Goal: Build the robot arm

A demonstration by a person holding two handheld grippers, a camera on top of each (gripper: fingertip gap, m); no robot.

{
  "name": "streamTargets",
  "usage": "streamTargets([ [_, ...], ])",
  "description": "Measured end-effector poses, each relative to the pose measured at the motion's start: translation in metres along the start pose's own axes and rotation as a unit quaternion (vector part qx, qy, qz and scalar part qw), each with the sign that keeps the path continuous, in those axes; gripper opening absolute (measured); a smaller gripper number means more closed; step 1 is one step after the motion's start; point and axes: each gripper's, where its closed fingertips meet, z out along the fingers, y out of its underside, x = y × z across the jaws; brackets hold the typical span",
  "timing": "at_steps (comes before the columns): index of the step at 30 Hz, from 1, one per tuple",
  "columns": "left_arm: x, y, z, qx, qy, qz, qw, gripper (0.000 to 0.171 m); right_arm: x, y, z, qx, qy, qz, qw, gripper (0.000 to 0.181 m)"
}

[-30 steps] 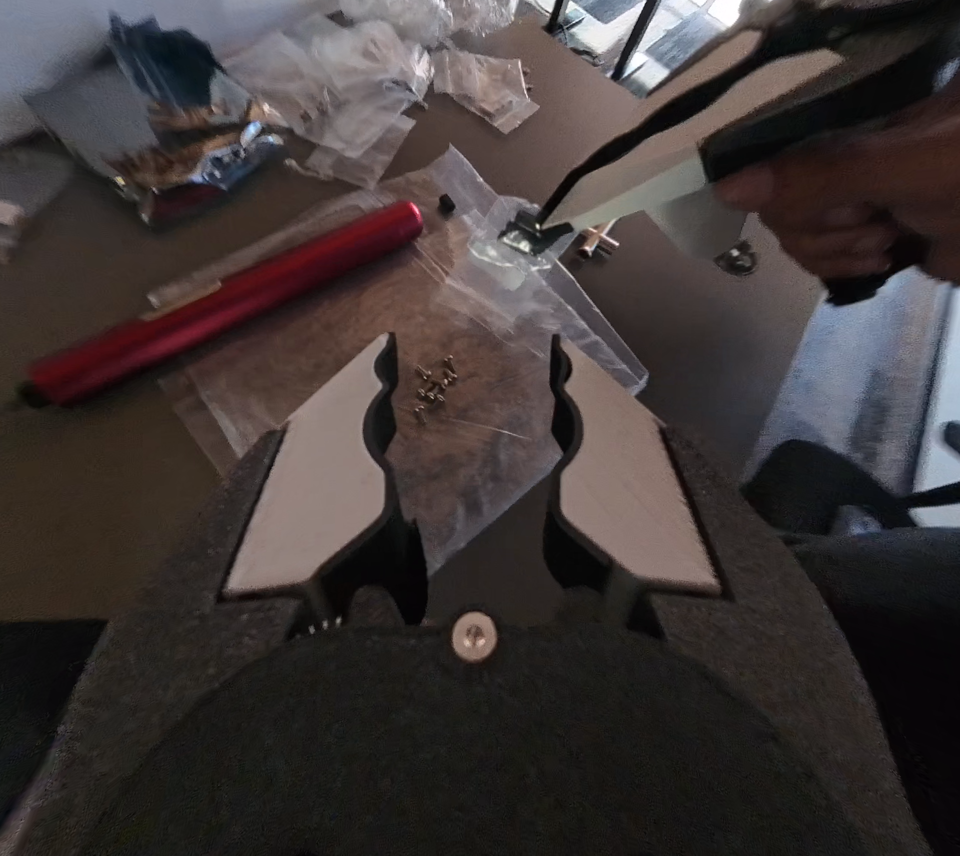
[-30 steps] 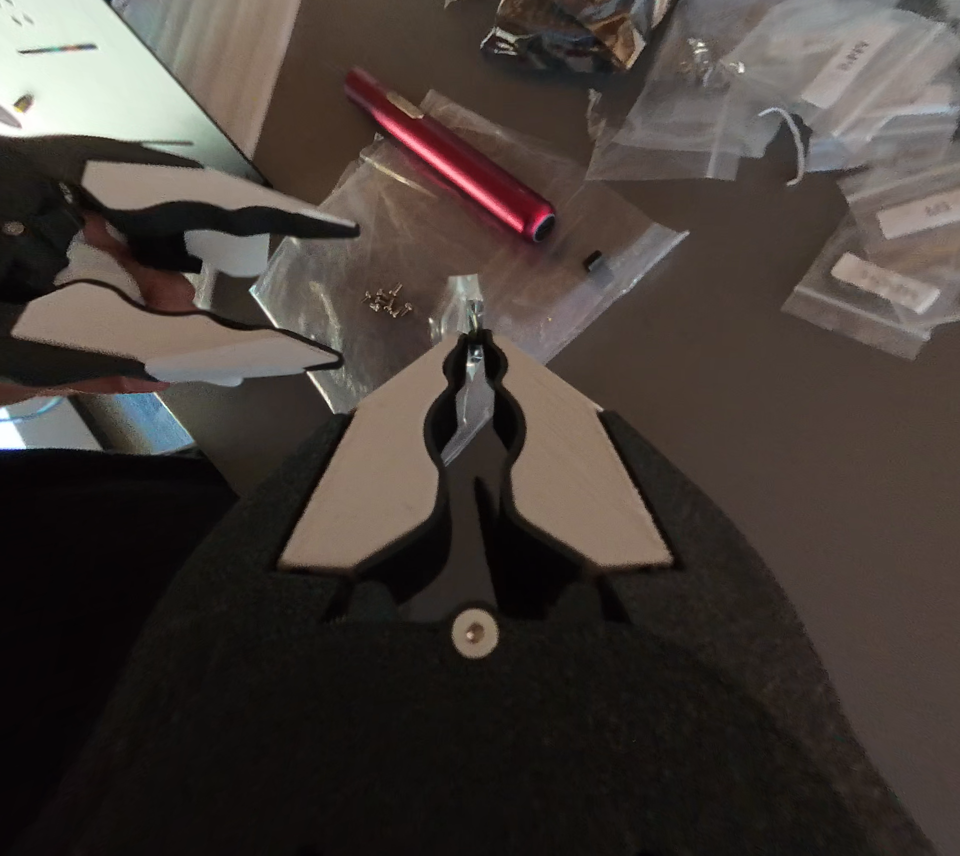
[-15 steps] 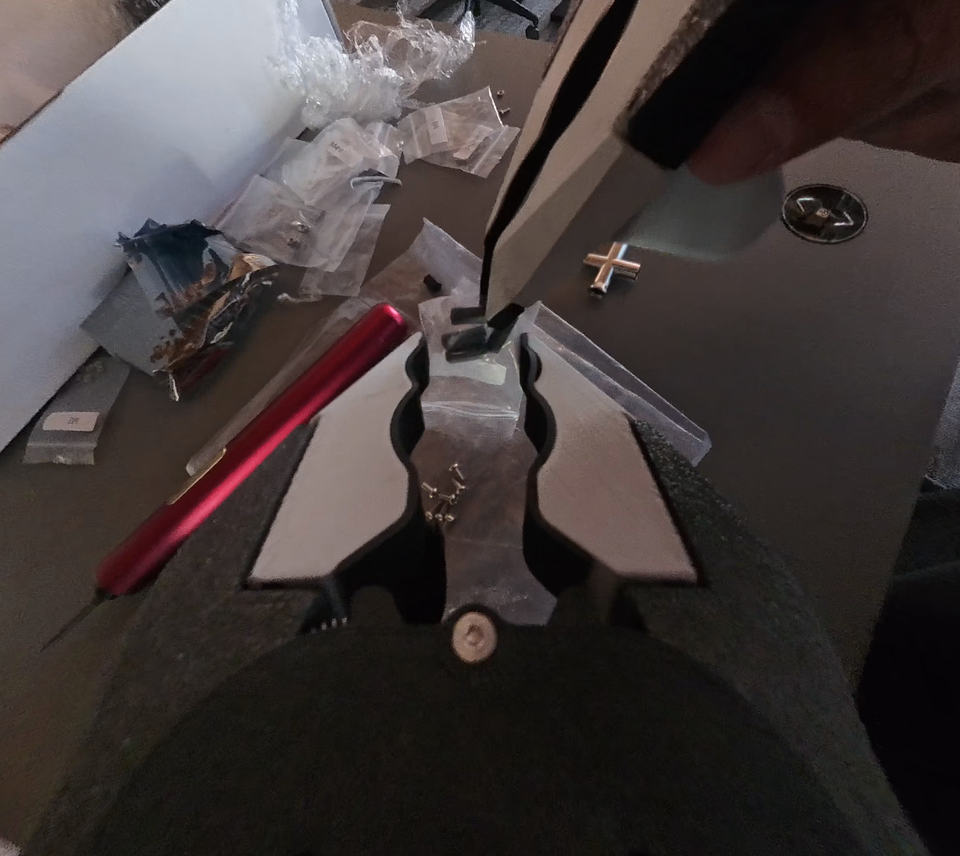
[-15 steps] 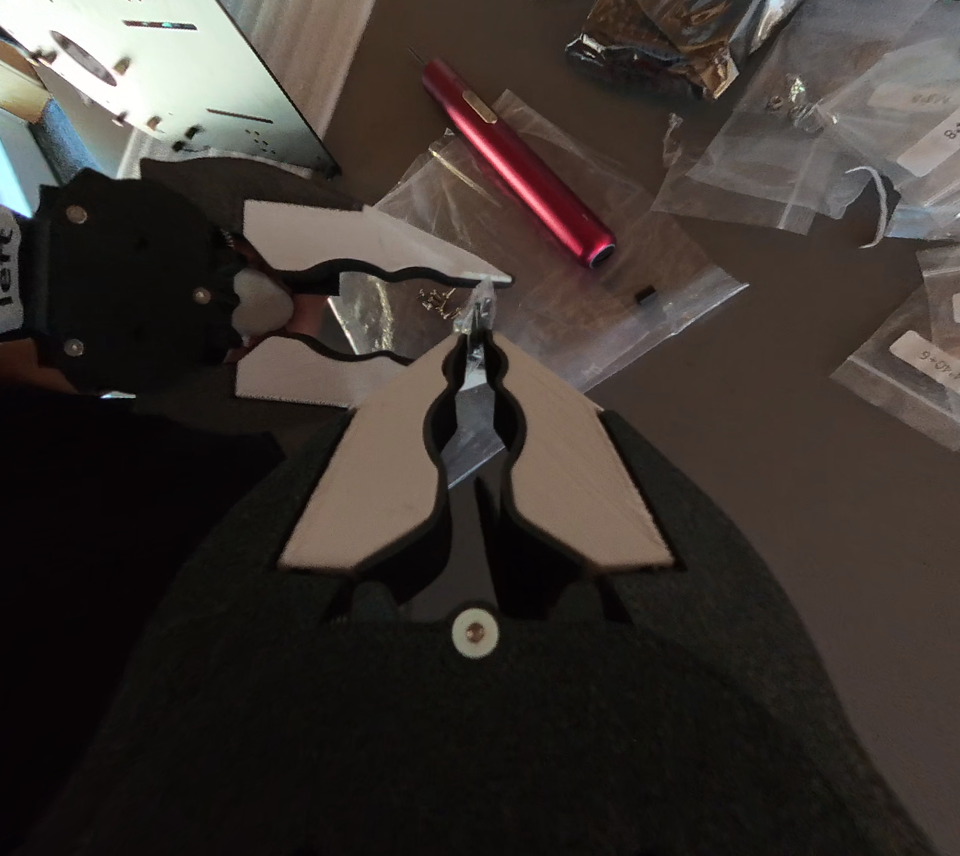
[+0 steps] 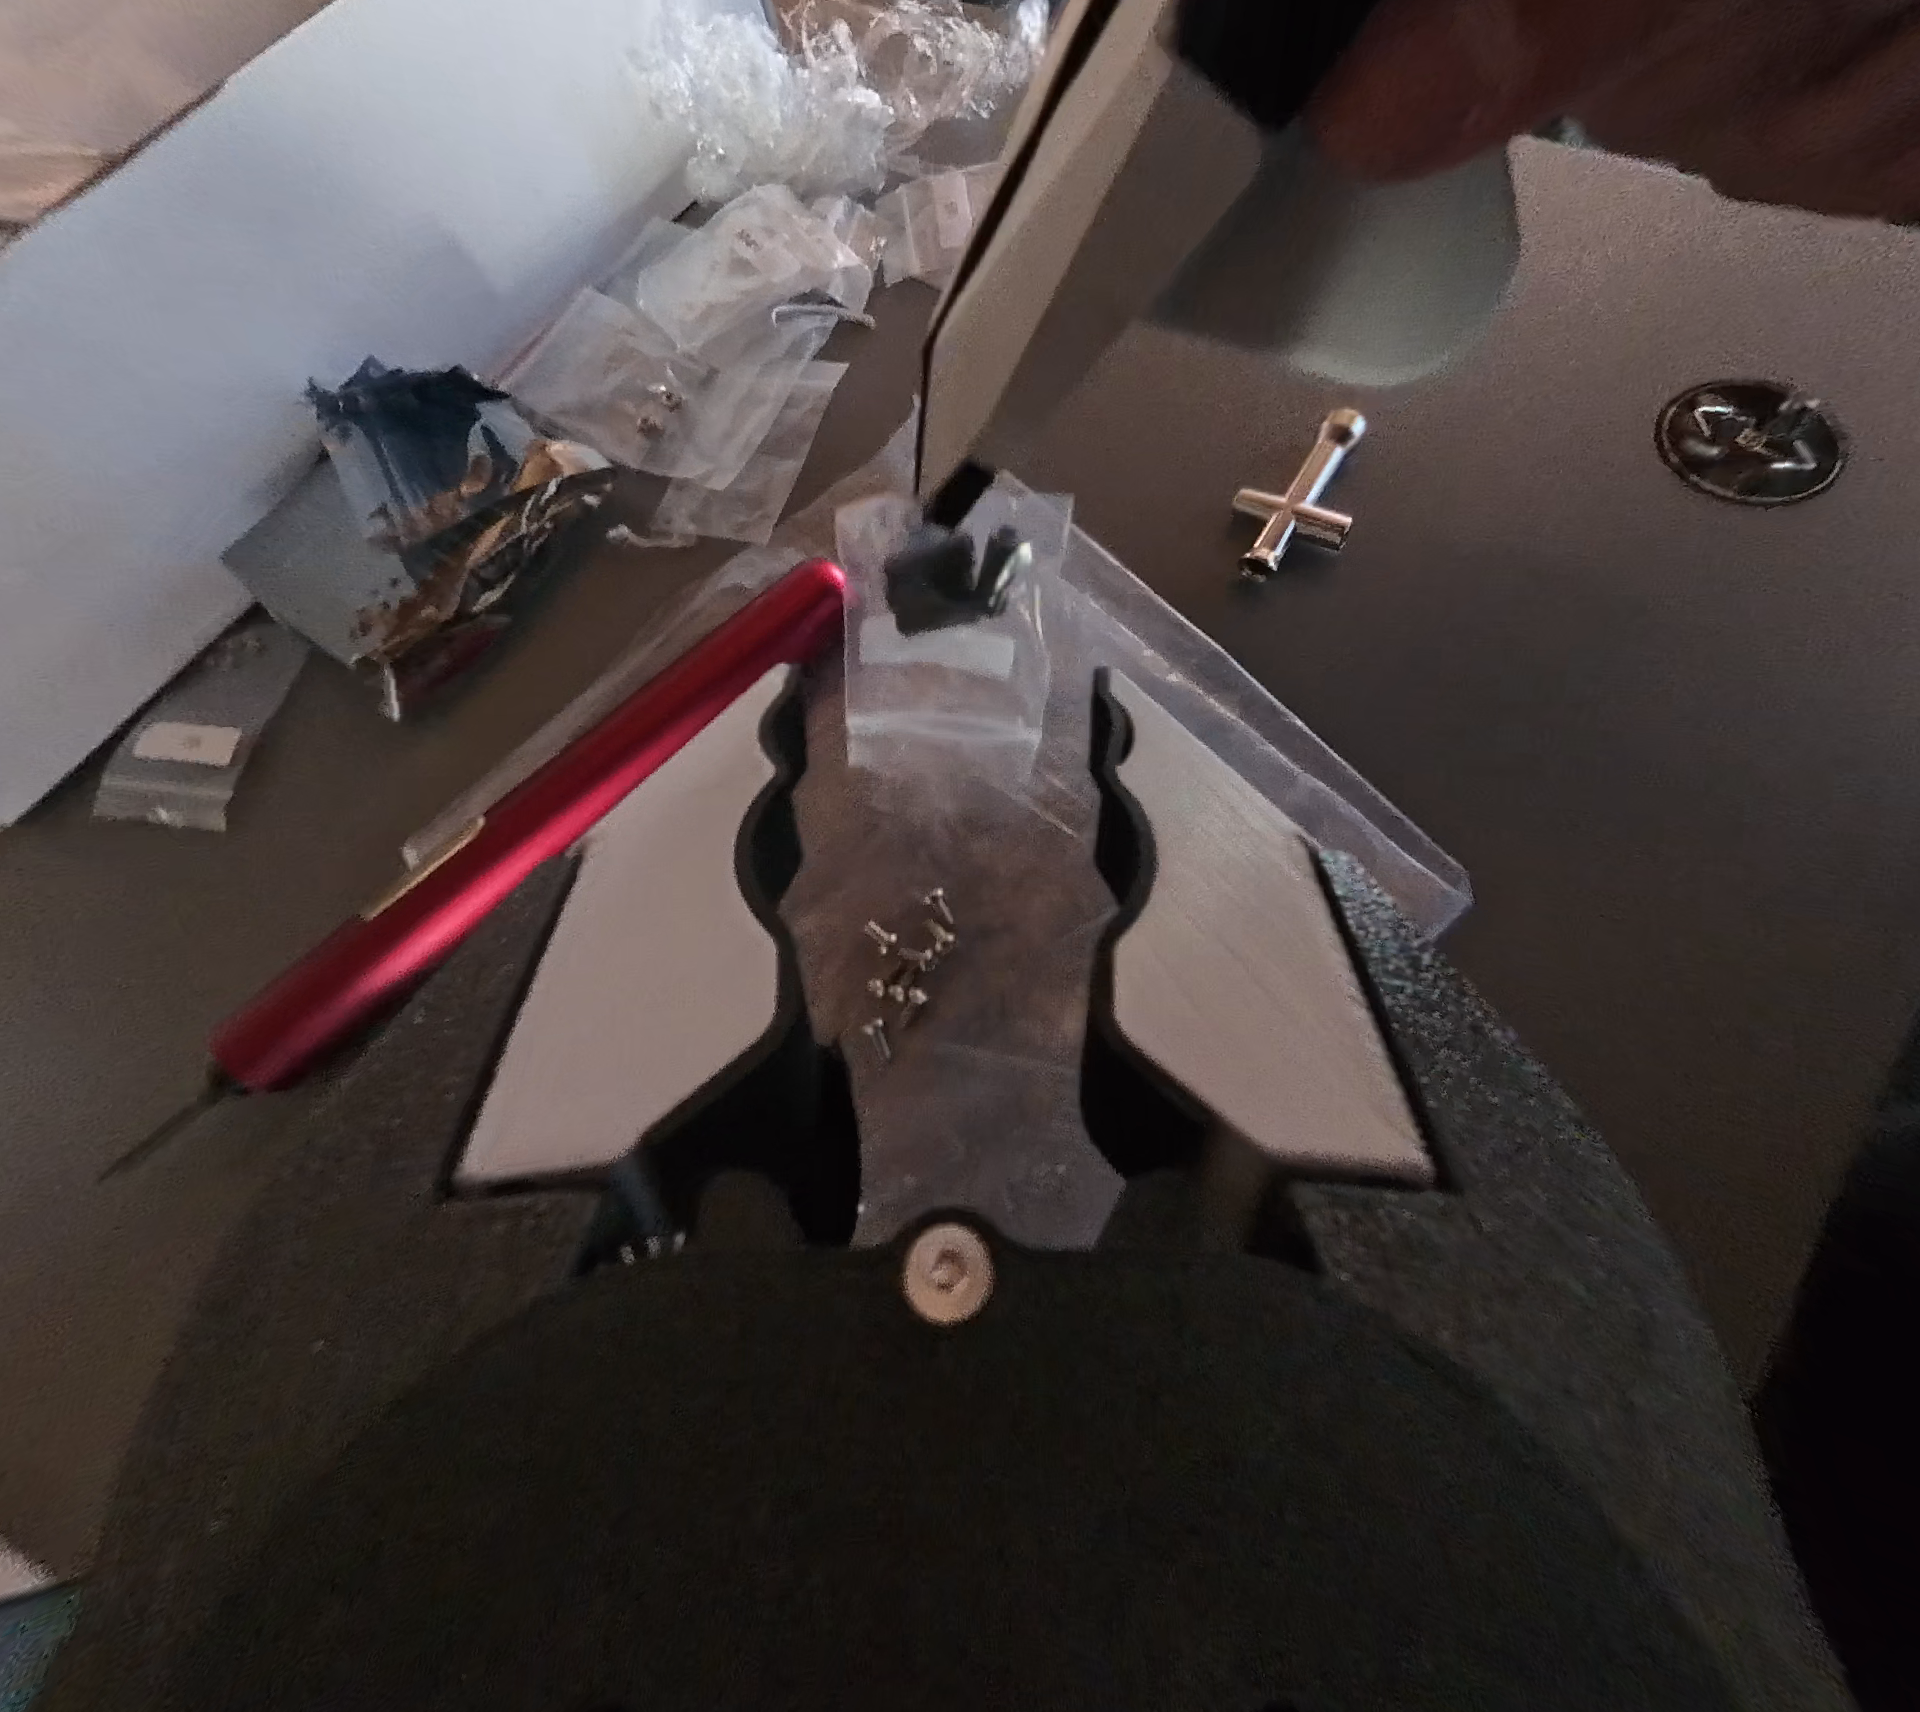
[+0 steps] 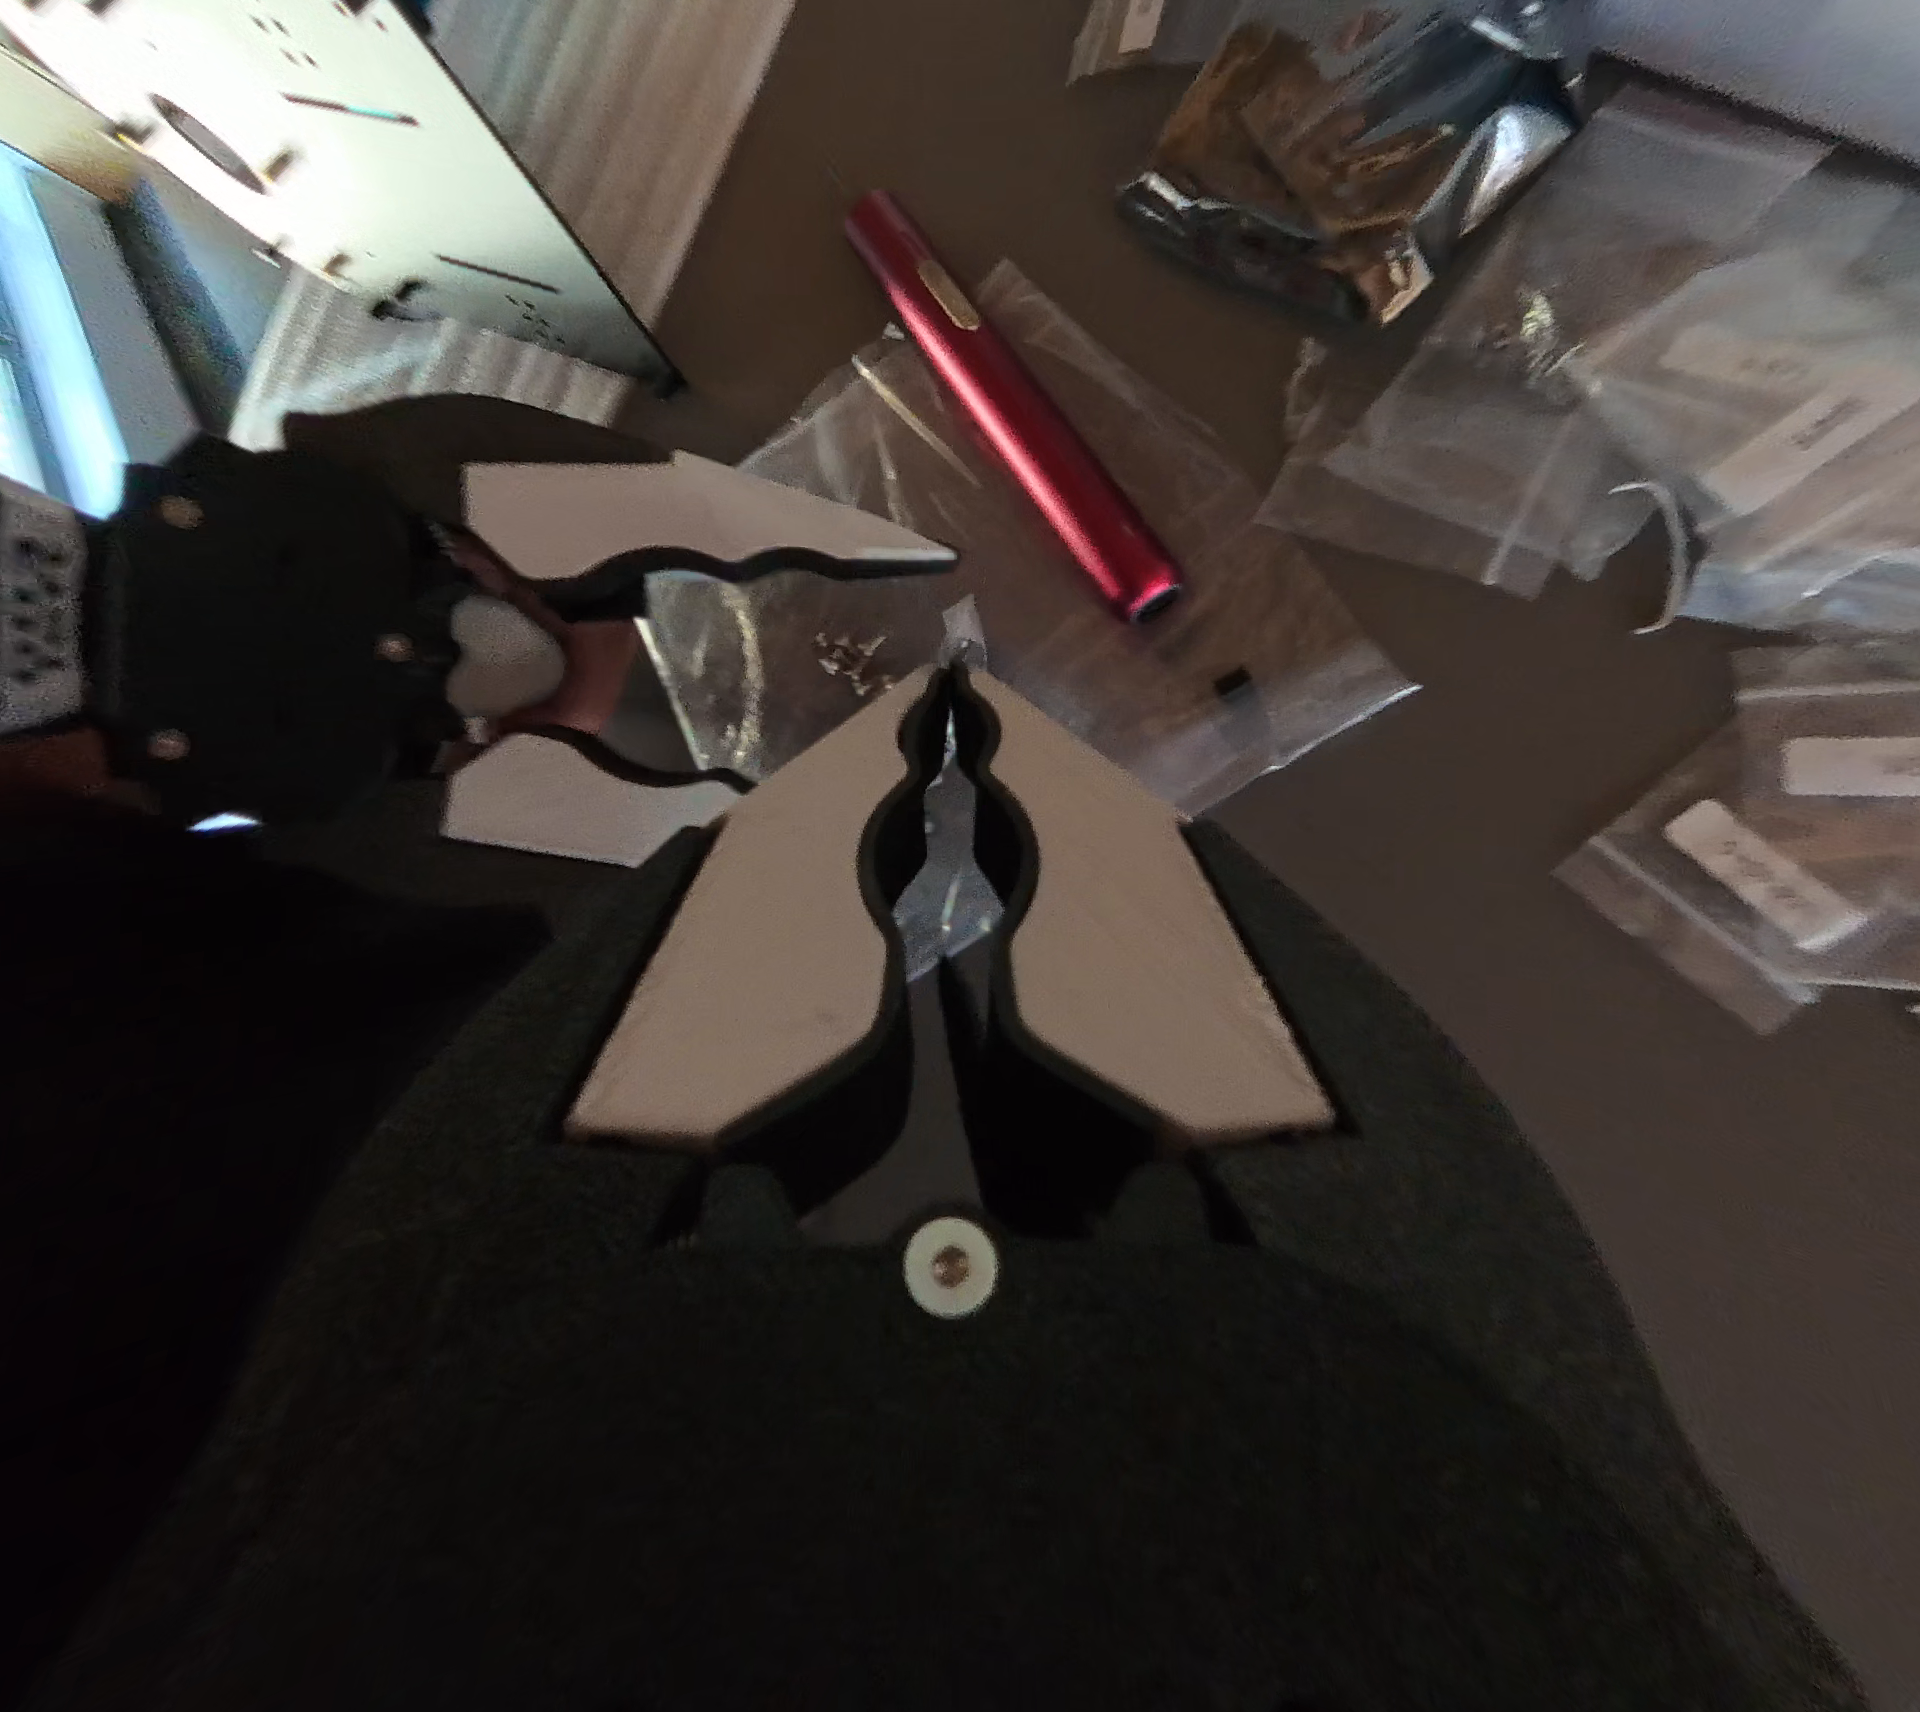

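Observation:
My right gripper [image 6: 951, 675] is shut on the top of a small clear bag [image 5: 940, 675] with a black part [image 5: 925, 587] inside. In the left wrist view it [image 5: 930, 499] comes down from above with the bag hanging. My left gripper [image 5: 945, 696] is open, its fingertips on either side of the bag's lower end, not gripping it. It also shows at the left of the right wrist view [image 6: 831, 675]. Below lies a large clear bag [image 5: 1195, 686] with several tiny screws [image 5: 904, 956] on it. A red pen-shaped tool [image 5: 540, 831] lies just left.
A chrome cross-shaped wrench [image 5: 1294, 499] and a round metal fitting [image 5: 1751, 441] are on the brown table at right. A foil bag [image 5: 447, 509], many clear parts bags [image 6: 1662, 415] and a white box [image 5: 364, 208] lie behind. A white plate with holes [image 6: 260, 135] stands far left.
My left gripper has moved forward until the hanging small bag sits between its fingertips. Its jaws narrowed, then widened again. My right gripper stayed shut on the bag.

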Motion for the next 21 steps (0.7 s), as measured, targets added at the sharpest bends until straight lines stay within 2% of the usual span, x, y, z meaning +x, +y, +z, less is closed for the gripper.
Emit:
streamTargets([
  [3,-0.003,0.005,-0.013,0.003,0.008,-0.037,0.999,0.058,0.006,0.012,0.003,-0.063,0.034,-0.03,0.997,0.0],
  [8,-0.005,0.018,-0.032,0.0,0.017,-0.076,0.997,0.057,0.001,0.008,0.0,-0.086,0.048,-0.059,0.993,0.0],
  [12,-0.004,0.022,-0.032,-0.001,0.014,-0.083,0.996,0.057,-0.001,0.016,0.002,-0.116,0.046,-0.069,0.99,0.0],
  [16,0.001,0.009,-0.024,0.013,0.02,-0.079,0.997,0.061,-0.014,0.005,0.004,-0.088,0.031,-0.072,0.993,0.0],
  [19,0.004,-0.006,-0.013,0.034,0.021,-0.078,0.996,0.062,-0.016,0.01,0.009,-0.087,0.009,-0.056,0.995,0.0],
  [21,0.003,-0.012,-0.005,0.041,0.02,-0.075,0.996,0.044,-0.019,0.007,0.008,-0.068,-0.005,-0.046,0.997,0.0],
])
